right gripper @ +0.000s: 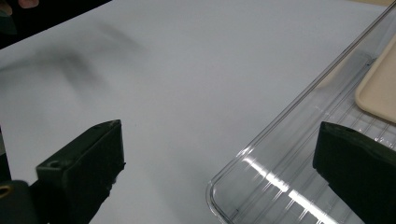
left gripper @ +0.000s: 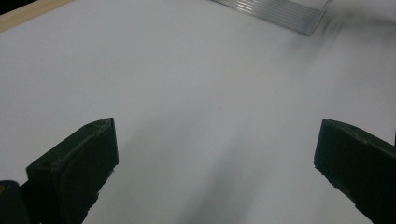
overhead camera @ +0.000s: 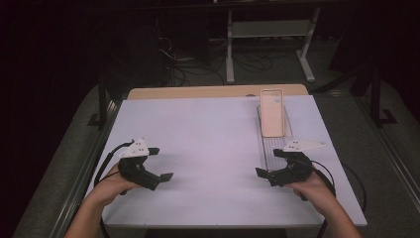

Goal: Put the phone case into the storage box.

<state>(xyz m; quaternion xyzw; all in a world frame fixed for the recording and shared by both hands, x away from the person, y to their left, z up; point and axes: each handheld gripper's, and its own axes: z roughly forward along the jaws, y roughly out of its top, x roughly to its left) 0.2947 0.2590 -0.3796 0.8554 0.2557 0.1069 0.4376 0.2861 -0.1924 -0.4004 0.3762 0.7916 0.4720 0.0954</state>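
Nearest, both grippers hover low over the white desk (overhead camera: 208, 148), fingers spread wide and holding nothing: left gripper (overhead camera: 157, 163) at the near left, right gripper (overhead camera: 270, 163) at the near right, just at the near end of the clear tray (overhead camera: 270, 148). Beyond it a beige phone case (overhead camera: 272, 113) lies in the tray's far part, long axis running away from the person.

Handling, as a guess: the case looks light, thin, somewhat flexible and smooth, so pinch it across the short width at a long edge. The tray looks rigid, slick and light, likely to slide if nudged.

Views: the right gripper view shows the tray's rounded near corner (right gripper: 224, 191), its ribbed floor and a corner of the case (right gripper: 378, 88). The left gripper view shows bare desk with the tray end (left gripper: 280, 11) far off. The high view gives the whole case outline and the wooden edge (overhead camera: 198, 92) at the far side.
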